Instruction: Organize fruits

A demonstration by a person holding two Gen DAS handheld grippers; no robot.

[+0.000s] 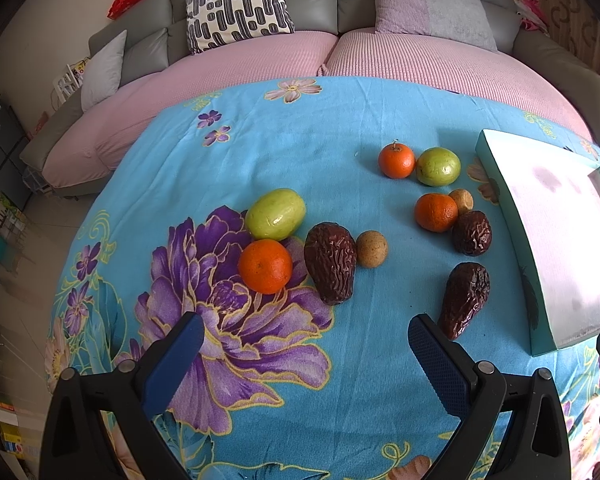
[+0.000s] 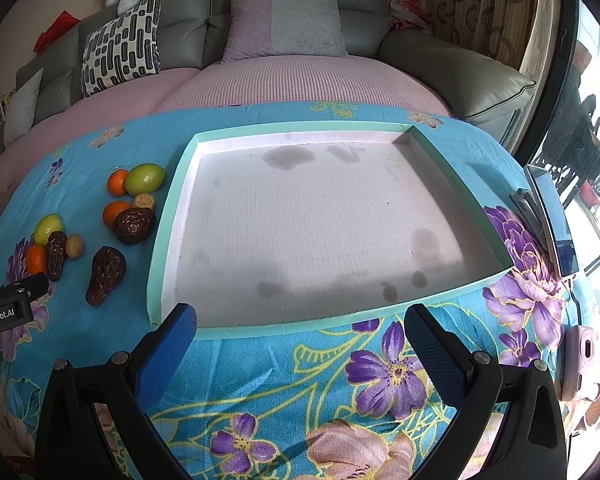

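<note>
The left tool [image 1: 306,344] hangs wide open and empty over the bench, the right tool [image 2: 300,336] likewise before the bare tray [image 2: 324,126], so sorting seems unstarted; next calls for closing on the nearest date [image 1: 464,300], probably.

Both tools: black frames w/ silver screws, blue textured pads [image 1: 440,364]; left tool [image 2: 4,300] has white lettering.
</note>
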